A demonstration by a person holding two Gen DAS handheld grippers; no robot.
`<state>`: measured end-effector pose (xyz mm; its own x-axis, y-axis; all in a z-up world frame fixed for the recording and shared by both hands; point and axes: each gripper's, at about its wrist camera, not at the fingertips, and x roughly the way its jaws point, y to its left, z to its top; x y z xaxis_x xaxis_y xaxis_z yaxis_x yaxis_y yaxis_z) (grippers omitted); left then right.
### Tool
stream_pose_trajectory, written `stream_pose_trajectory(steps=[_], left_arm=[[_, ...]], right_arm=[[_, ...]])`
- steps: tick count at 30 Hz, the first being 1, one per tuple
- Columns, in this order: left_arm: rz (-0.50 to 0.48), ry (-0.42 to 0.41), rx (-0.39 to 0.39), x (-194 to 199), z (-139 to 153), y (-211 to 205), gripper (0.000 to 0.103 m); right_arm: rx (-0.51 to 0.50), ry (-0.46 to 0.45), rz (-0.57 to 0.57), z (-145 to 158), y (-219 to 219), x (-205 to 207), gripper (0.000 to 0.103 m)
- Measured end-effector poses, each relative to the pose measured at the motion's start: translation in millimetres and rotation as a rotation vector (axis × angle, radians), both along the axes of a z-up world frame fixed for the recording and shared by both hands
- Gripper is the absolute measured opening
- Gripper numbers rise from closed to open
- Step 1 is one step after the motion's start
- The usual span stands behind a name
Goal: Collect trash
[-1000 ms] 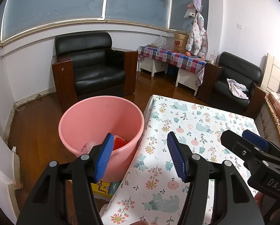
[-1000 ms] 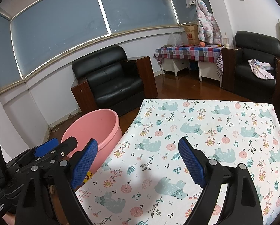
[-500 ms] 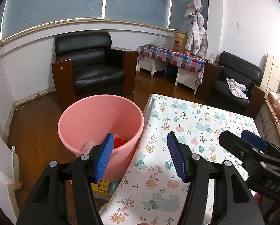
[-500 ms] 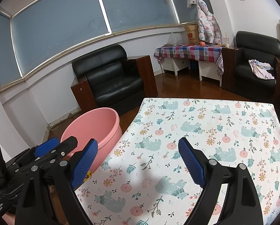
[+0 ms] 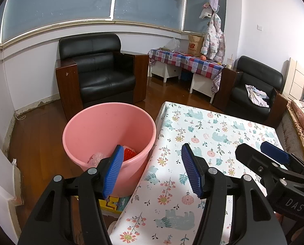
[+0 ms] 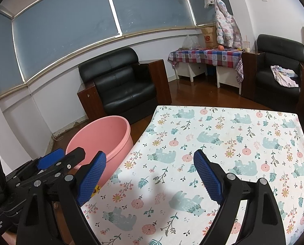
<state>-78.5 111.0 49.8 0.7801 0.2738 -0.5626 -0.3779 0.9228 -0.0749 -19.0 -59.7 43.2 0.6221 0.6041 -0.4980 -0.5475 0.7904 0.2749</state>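
Only the left view looks into the one pink bucket [image 5: 109, 134]: two trash pieces [image 5: 129, 154] inside, ahead of the wide-spread, empty left hand-held gripper [image 5: 152, 171]. The right hand-held gripper [image 6: 149, 175], also wide and empty, hangs over the floral surface [image 6: 223, 134].

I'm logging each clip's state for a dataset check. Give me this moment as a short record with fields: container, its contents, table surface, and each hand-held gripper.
container: pink bucket on the floor, beside the table's left edge
contents: a red item and a pale crumpled piece at the bottom
table: floral bear-print tablecloth; no loose trash visible on it
left hand-held gripper: open, holding nothing, over the table's edge by the bucket
right hand-held gripper: open, holding nothing, above the tablecloth
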Motion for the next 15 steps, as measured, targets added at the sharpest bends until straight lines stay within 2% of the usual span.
stream_pose_trajectory(steps=[15], left_arm=[[0.001,0.000,0.000,-0.1,-0.1,0.5,0.059]], right_arm=[[-0.003,0.004,0.000,-5.6,3.3,-2.5,0.086]])
